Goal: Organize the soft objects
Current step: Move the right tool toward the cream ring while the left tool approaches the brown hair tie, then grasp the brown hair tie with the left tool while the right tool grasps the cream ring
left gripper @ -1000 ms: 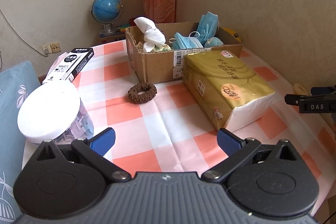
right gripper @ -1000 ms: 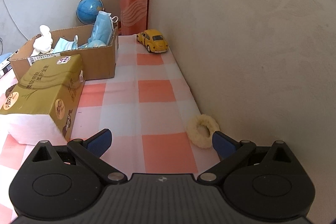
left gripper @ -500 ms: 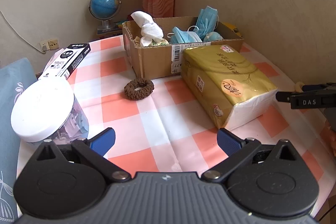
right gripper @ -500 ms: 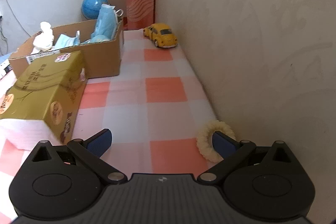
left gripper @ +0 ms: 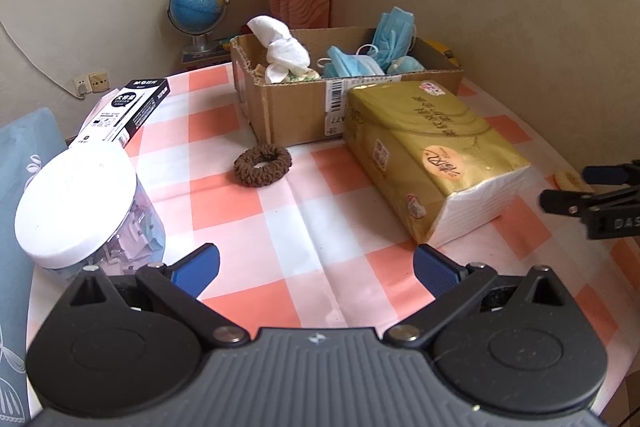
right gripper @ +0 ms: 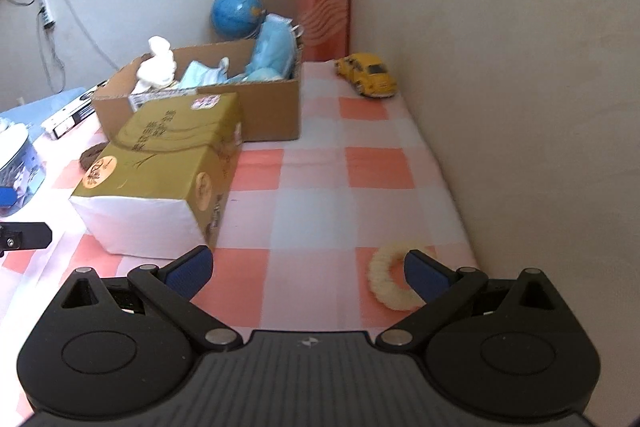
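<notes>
The cream scrunchie (right gripper: 390, 282) lies flat on the bench (right gripper: 308, 195), close to the wall on my right side, and the right gripper (right gripper: 307, 269) hovers just before it. Its right finger covers a part of the ring, but the ring is not between the jaws; it sits off to the right. The jaws are wide open and hold nothing.

I judge this scrunchie to be very light, soft and easy to squash, so it cannot break. I would close on one side of the ring, across the thick fabric band, not over the whole circle. It may slide a little on the checked cloth when the finger pushes it.

The brown scrunchie (left gripper: 262, 165) lies in front of the cardboard box (left gripper: 296, 111), well ahead of the left gripper (left gripper: 316, 265), whose jaws are also wide open and empty. It should handle the same way.

I count two scrunchies on the bench and one gold tissue pack (left gripper: 432, 155), soft but bulkier, touching the box front. Inside the box there is one white cloth (left gripper: 282, 47) and several blue face masks (left gripper: 372, 55); their exact number I cannot tell. Other things: one plastic jar (left gripper: 80, 203), one black and white carton (left gripper: 124, 111), one globe (left gripper: 196, 7) and one yellow toy car (right gripper: 368, 75).
</notes>
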`<state>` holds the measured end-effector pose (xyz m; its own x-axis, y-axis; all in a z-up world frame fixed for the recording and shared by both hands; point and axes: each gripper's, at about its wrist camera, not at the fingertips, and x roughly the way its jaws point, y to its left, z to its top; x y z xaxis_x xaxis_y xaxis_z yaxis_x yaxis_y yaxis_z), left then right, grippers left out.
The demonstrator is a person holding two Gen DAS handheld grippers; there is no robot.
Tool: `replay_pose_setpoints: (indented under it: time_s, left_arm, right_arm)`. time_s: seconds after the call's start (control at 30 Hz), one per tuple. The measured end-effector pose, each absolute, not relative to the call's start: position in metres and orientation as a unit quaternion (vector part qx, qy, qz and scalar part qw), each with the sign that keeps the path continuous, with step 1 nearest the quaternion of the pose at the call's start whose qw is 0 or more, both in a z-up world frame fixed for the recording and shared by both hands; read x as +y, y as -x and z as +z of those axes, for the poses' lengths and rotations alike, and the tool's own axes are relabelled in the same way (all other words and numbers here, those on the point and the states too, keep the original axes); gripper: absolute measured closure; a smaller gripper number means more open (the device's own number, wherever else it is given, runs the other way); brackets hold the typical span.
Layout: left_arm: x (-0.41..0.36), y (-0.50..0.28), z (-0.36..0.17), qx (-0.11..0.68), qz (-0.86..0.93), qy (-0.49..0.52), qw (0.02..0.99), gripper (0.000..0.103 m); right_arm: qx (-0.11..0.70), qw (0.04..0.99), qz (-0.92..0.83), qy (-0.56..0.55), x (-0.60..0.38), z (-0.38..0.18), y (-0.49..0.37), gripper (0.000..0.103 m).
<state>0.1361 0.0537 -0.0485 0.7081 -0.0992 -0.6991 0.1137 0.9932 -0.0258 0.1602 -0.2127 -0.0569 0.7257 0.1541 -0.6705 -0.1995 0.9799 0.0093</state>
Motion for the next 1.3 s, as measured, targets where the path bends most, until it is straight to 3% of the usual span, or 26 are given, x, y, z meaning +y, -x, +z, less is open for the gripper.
replay_pose_setpoints:
  time_s: [0.57,1.07,1.2,1.27,1.3]
  left_arm:
    - [0.064,-0.160,-0.048,0.390,-0.064,-0.021,0.918,0.001]
    - [0.071,-0.236,-0.028,0.450,-0.068,-0.038,0.890,0.001]
    - [0.068,-0.247,-0.037,0.453,-0.062,-0.036,0.889,0.005]
    - [0.066,-0.251,-0.042,0.456,-0.052,-0.039,0.887,0.011]
    - [0.067,-0.252,-0.044,0.459,-0.052,-0.038,0.886,0.019]
  right_arm:
    - [0.386,0.921,0.039,0.031,-0.224,-0.079,-0.157,0.000]
    - [0.404,0.914,0.027,0.028,-0.216,-0.076,-0.156,0.000]
    - [0.398,0.916,0.034,0.030,-0.216,-0.077,-0.152,0.000]
    - [0.395,0.917,0.037,0.031,-0.216,-0.077,-0.151,0.000]
    - [0.395,0.917,0.038,0.031,-0.216,-0.077,-0.150,0.000]
